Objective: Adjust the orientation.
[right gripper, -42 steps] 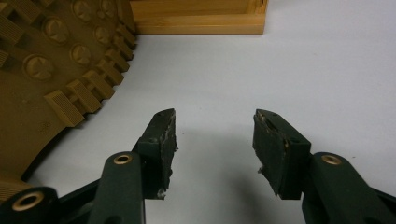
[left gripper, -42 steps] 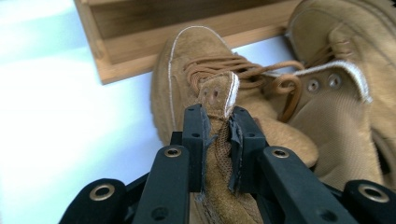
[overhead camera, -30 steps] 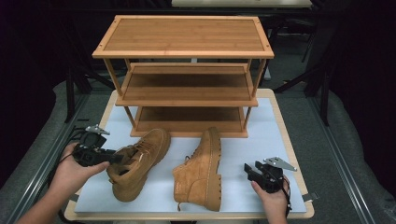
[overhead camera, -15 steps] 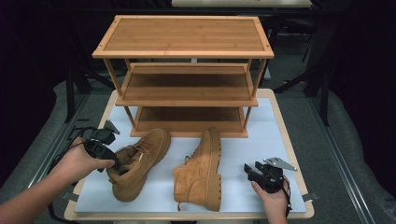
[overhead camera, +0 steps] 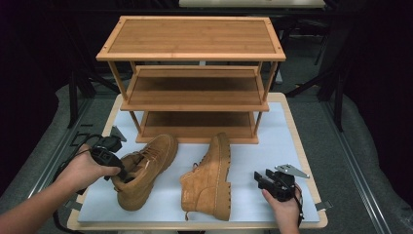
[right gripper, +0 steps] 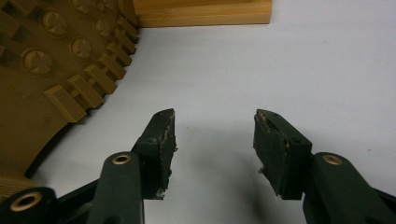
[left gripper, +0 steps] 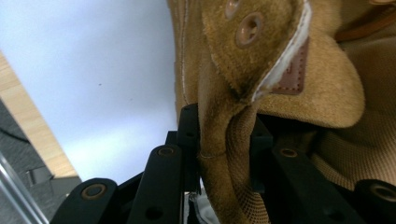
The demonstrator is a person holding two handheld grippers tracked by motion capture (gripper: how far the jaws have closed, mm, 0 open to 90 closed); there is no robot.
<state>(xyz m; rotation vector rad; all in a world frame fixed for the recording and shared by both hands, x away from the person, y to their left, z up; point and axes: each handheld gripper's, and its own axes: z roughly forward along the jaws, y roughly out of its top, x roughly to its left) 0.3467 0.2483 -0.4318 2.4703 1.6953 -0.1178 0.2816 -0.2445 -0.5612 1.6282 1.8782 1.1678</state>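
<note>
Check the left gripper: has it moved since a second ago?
Yes. Left gripper went from the table's left edge rightward to the left boot, nearer the shoe rack. Its jaws have just been closing, the boot's collar now between them.

High view: above near edge, facing forward and down on table (overhead camera: pixel 292 146) | left gripper view: very close, perhaps on left boot's (left gripper: pixel 261 70) collar | right gripper view: low, shares right boot's (right gripper: pixel 46 70) sole
</note>
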